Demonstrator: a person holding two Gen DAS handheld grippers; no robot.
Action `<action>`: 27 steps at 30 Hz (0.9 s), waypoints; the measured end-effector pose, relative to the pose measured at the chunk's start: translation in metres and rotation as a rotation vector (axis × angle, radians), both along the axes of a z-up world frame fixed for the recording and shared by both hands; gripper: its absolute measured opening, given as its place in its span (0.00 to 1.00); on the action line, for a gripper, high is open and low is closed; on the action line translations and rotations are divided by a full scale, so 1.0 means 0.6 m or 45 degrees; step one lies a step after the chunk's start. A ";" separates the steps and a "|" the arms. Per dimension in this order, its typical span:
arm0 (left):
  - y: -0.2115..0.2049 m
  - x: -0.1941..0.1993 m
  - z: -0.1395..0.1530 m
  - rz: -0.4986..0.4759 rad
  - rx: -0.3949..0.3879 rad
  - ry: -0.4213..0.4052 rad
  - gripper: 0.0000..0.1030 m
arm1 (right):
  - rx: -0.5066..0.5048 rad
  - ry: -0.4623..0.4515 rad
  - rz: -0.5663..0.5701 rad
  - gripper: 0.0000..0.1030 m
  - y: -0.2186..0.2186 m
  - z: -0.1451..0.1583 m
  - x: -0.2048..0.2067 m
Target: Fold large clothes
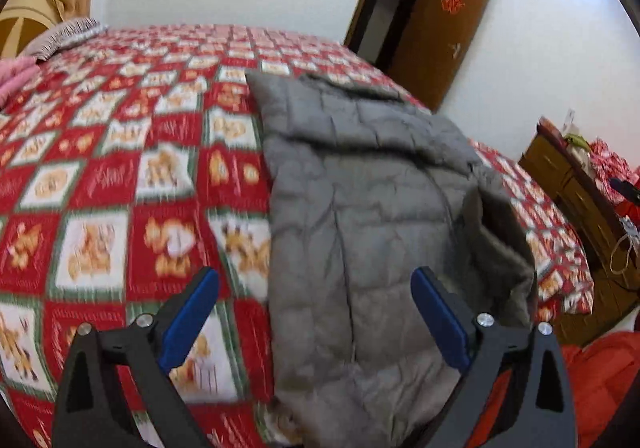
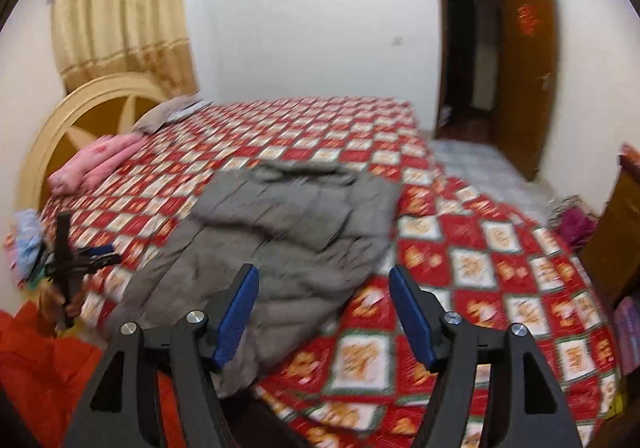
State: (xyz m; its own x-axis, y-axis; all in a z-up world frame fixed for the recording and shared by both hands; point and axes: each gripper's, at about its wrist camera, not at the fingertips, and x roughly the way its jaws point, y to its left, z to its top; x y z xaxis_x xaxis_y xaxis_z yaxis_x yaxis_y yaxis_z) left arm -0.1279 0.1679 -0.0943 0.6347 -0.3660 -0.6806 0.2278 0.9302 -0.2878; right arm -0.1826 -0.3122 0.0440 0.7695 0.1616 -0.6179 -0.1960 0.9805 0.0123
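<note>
A grey quilted jacket (image 1: 360, 216) lies partly folded on the bed, its lower end hanging over the near edge. It also shows in the right wrist view (image 2: 280, 232). My left gripper (image 1: 316, 288) is open and empty above the jacket's near left part, apart from it. My right gripper (image 2: 324, 288) is open and empty above the jacket's right edge. The left gripper (image 2: 86, 258) shows small at the left of the right wrist view.
The bed has a red and white patterned cover (image 1: 120, 168). Pink folded cloth (image 2: 96, 164) and a pillow (image 2: 168, 112) lie near the headboard (image 2: 80, 116). Orange cloth (image 2: 44, 364) is at the near edge. A wooden dresser (image 1: 580, 200) stands right; an open door (image 2: 524, 68) beyond.
</note>
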 end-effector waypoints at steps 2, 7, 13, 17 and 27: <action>-0.004 -0.008 -0.018 -0.024 -0.004 0.051 0.96 | 0.003 0.037 0.047 0.75 0.036 -0.035 0.017; -0.016 -0.024 -0.057 -0.078 -0.071 0.154 0.96 | 0.031 0.167 0.272 0.75 0.173 -0.135 0.085; -0.046 -0.034 -0.097 -0.165 -0.039 0.223 0.96 | -0.502 0.171 0.396 0.74 0.344 -0.248 0.119; -0.066 -0.036 -0.120 -0.185 0.041 0.224 0.96 | -0.790 0.149 0.265 0.74 0.353 -0.304 0.142; -0.023 -0.032 -0.113 -0.134 -0.229 0.296 0.15 | 0.098 0.380 0.073 0.11 0.113 -0.237 0.159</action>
State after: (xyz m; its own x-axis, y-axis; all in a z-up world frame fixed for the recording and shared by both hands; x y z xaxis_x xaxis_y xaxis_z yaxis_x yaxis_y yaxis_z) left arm -0.1473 0.1544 -0.1623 0.4222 -0.5490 -0.7213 0.2287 0.8345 -0.5013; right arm -0.0873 -0.2442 -0.0982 0.5440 0.2542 -0.7997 -0.2274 0.9620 0.1512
